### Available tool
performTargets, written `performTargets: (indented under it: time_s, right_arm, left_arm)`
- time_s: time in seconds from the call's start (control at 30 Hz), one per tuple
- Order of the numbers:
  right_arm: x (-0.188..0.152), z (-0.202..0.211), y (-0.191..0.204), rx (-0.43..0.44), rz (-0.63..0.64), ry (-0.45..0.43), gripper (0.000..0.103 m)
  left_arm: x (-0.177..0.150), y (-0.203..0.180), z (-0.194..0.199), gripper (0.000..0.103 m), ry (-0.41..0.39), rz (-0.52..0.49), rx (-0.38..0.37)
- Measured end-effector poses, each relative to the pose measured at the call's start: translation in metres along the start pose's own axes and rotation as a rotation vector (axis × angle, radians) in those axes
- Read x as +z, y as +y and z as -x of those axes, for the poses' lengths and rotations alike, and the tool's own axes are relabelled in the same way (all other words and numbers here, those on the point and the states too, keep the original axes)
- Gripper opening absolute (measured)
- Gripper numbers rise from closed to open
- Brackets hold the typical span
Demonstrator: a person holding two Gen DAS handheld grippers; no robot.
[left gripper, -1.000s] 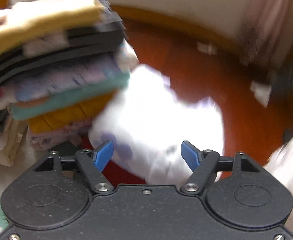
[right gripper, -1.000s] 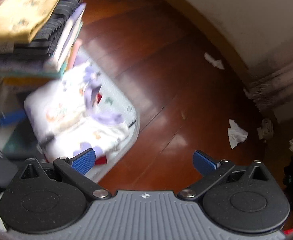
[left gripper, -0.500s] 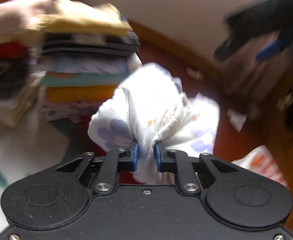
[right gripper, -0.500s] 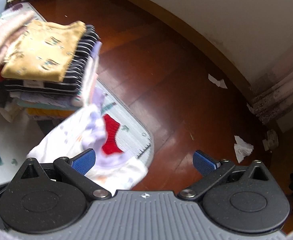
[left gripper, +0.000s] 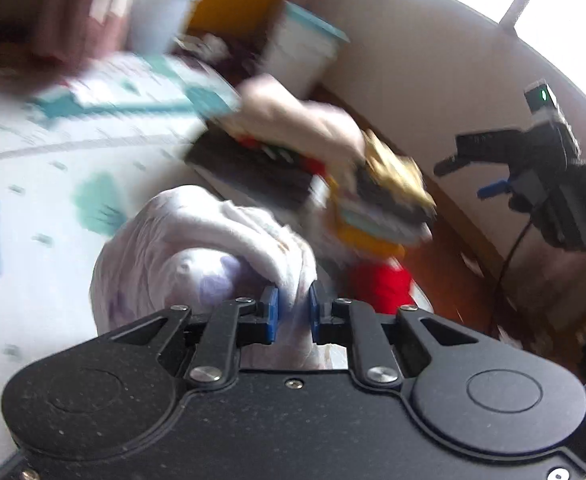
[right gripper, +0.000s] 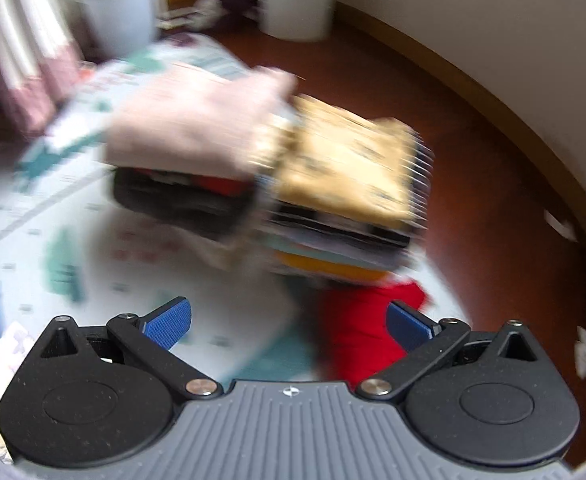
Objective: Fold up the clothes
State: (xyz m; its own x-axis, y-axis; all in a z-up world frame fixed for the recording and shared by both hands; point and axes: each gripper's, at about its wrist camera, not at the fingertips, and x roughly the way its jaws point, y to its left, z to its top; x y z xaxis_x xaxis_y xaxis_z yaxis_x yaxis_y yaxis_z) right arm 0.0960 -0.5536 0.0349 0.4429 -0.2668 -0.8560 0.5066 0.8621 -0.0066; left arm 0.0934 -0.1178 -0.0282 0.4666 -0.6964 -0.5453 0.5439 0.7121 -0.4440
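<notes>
White garment (left gripper: 197, 248): bunched cloth with faint lilac print, pinched at one gathered edge and hanging away from the tongs over the play mat (left gripper: 33, 168); crumpled, so no clear long axis or facing can be read.
Left gripper (left gripper: 291, 312): blue pads have just been closing and now clamp a fold of the white garment between them.
Right gripper (right gripper: 289, 320): jaws stand wide apart, nothing between the pads; seen from the left wrist it hangs at the right, apart from the cloth.
Folded stack (right gripper: 333, 200): two piles side by side on the mat beyond the garment, a yellow printed piece (right gripper: 345, 160) on top of one, a pale pink piece (right gripper: 197, 124) on the other; long side runs left to right.
Red item (right gripper: 365, 320): lies on the mat at the stack's foot; kind unclear.
Hard to make out: both views are motion-blurred; lower stack layers merge into stripes of colour.
Containers: white bucket (right gripper: 297, 0) and white planter (right gripper: 117, 8) with green growth stand on the wooden floor (right gripper: 493, 200); the bucket's contents are hidden.
</notes>
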Motion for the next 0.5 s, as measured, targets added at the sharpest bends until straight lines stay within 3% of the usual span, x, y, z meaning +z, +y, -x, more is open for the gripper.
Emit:
performTargets:
  time_s: [0.13, 0.2, 0.33, 0.43, 0.5]
  right_arm:
    - [0.0, 0.016, 0.073, 0.082, 0.117, -0.024, 0.103]
    - [-0.002, 0.02, 0.102, 0.102, 0.171, -0.032, 0.103]
    - [-0.007, 0.021, 0.149, 0.148, 0.257, -0.015, 0.103]
    - [-0.015, 0.02, 0.178, 0.168, 0.328, -0.008, 0.103]
    - [-0.021, 0.017, 0.192, 0.203, 0.348, 0.01, 0.103]
  left_arm:
    - [-0.001, 0.033, 0.035, 0.013, -0.031, 0.014, 0.122]
    - [-0.009, 0.047, 0.044, 0.013, 0.018, 0.001, 0.183]
    - [-0.039, 0.082, 0.039, 0.021, 0.334, -0.091, 0.268]
    - [-0.048, 0.092, 0.051, 0.022, 0.452, -0.192, 0.323]
    - [-0.04, 0.101, 0.062, 0.03, 0.482, -0.232, 0.36]
